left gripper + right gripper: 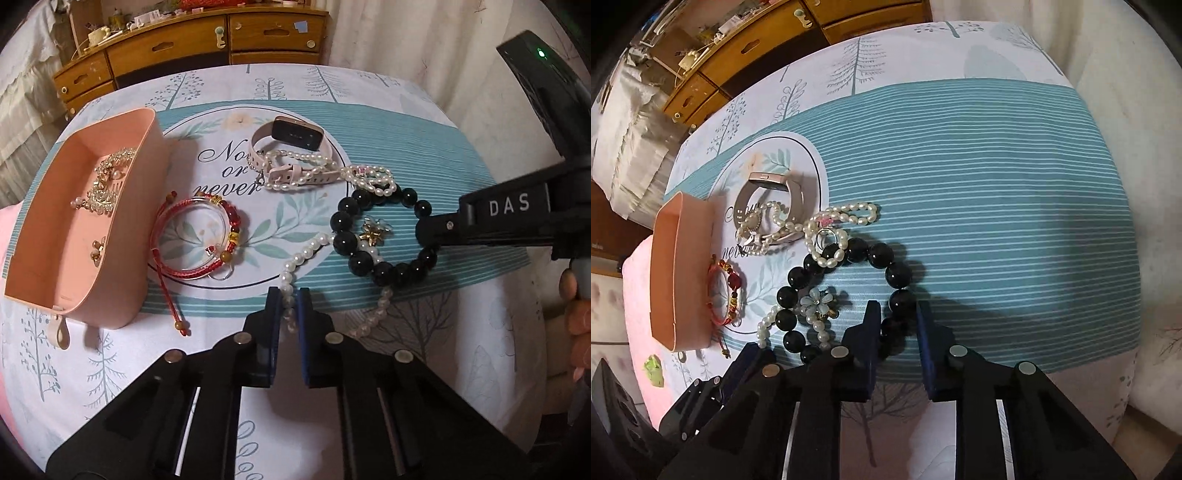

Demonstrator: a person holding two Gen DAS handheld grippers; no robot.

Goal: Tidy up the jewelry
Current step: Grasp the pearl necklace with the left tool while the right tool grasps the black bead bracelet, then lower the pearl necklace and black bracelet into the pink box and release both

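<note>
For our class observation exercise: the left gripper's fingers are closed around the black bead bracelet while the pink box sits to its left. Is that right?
Not quite. In the left wrist view, the left gripper pinches the white pearl strand, not the black bead bracelet. The open pink plastic box does sit to its left.

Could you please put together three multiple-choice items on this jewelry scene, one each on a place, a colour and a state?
1. Where does the pink box sit relative to the red cord bracelet in the left wrist view?
A. left of it B. right of it C. on top of it

2. What colour are the beads of the large bead bracelet?
A. white B. black C. red

3. What is the left gripper doing?
A. hanging open over bare cloth B. closed on the pearl strand C. gripping the watch

Answers: 1 A, the box stands left of the bracelet. 2 B, its big round beads are glossy black. 3 B, pearls sit pinched between its narrow-set fingers.
</note>
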